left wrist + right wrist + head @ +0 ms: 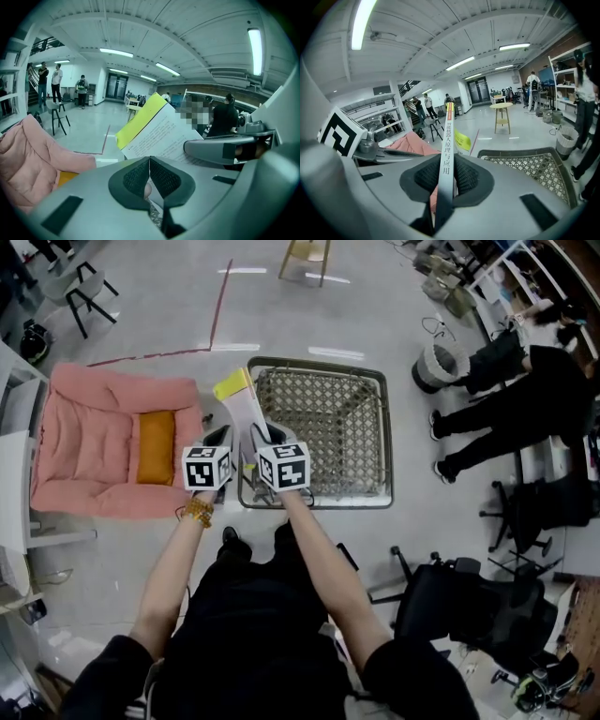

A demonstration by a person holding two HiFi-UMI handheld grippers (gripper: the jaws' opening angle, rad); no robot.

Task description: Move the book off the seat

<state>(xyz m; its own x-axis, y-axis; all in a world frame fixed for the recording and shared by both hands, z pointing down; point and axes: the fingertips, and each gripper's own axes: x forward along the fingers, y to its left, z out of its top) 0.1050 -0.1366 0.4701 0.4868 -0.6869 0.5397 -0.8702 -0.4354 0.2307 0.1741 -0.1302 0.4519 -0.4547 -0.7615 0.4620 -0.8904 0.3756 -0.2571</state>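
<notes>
The book point(246, 409), with a yellow cover and white pages, is held up in the air between the pink seat point(89, 442) and the wire basket point(384, 427). My right gripper point(265, 435) is shut on its grey spine point(448, 140), which stands upright between the pads point(464, 176). My left gripper point(221, 435) is beside it, its jaws together with a thin sheet of the book pinched between them point(149, 171). The open page point(159, 133) rises just above those jaws. An orange cushion point(156, 446) lies on the seat.
The basket point(525, 152) sits on the floor just right of the grippers. People point(525, 399) and a round bin point(439, 367) are at far right, a wooden stool point(307, 259) is at the top, and a black office chair point(469, 606) is at lower right.
</notes>
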